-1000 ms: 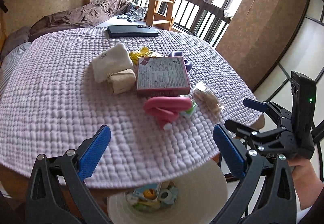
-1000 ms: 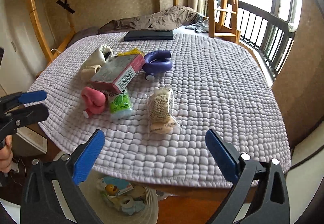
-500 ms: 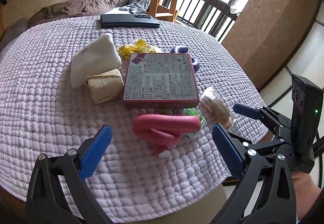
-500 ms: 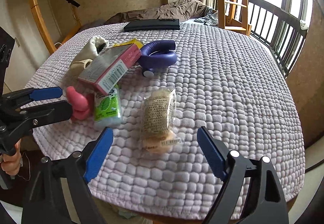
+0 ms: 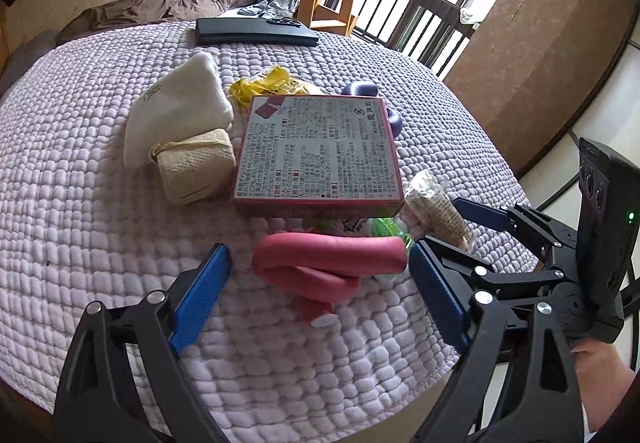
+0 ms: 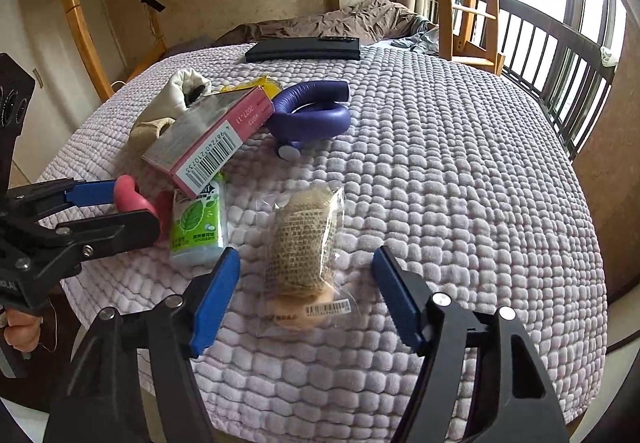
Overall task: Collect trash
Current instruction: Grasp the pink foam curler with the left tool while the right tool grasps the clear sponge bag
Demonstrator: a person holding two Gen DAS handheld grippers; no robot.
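Grippers two [image 5: 320, 295] [image 6: 306, 279], jaws wide, wrappers three [image 6: 304, 243].

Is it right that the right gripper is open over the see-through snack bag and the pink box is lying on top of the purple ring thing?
Not quite. The right gripper is open over the clear snack bag, but the pink box lies beside the purple ring, not on top of it. Its near end rests over the green packet. The right wrist view shows this.
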